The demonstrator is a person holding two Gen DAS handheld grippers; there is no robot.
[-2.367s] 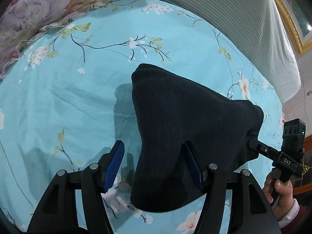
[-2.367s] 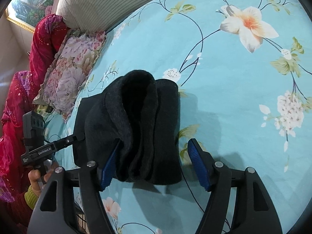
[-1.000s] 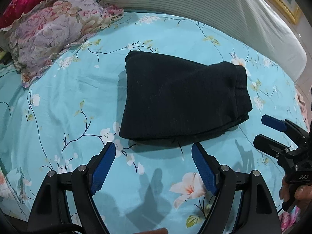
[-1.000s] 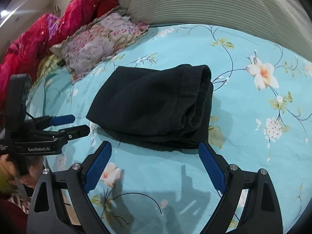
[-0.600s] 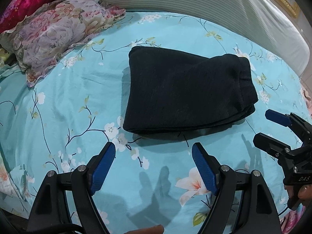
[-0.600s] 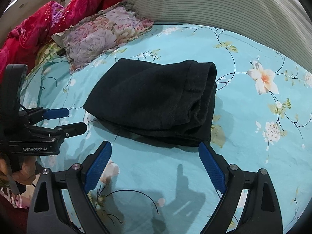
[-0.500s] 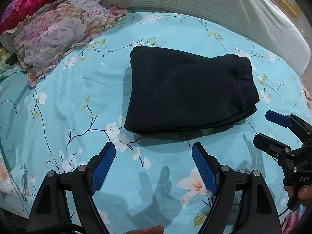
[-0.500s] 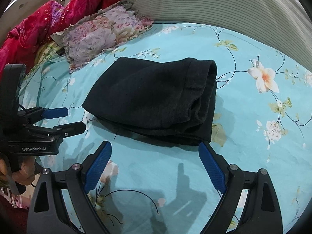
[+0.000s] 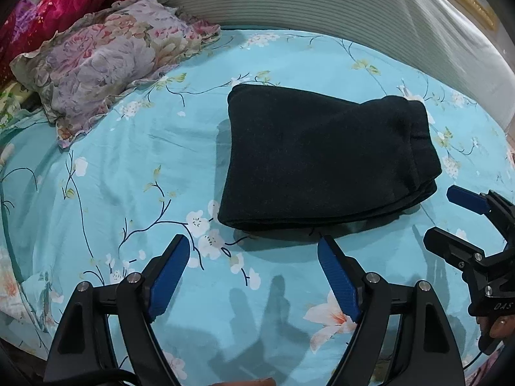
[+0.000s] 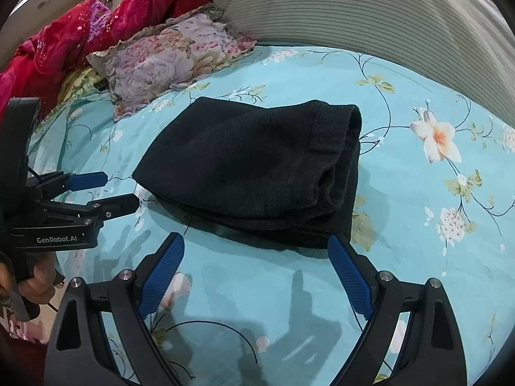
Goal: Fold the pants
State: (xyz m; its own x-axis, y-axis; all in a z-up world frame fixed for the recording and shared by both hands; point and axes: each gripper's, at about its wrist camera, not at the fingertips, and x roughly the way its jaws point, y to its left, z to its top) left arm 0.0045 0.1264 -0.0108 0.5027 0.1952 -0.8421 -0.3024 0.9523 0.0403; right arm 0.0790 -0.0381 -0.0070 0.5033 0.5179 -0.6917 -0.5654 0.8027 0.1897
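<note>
Turquoise floral sheet covers the bed (image 9: 128,160), with a striped headboard (image 9: 322,9) along its far edge and a flowered pillow (image 9: 106,61) toward the far left corner. The black pants (image 9: 315,164) lie folded in a thick stack mid-bed. Both the left gripper (image 9: 254,273) and right gripper (image 10: 257,270) hover just short of the stack, jaws wide open, holding nothing.

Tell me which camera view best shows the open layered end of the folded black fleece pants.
The right wrist view: the folded black fleece pants turn their open layered end toward that camera. The left wrist view shows the same end only edge-on at the pile's right side.
</note>
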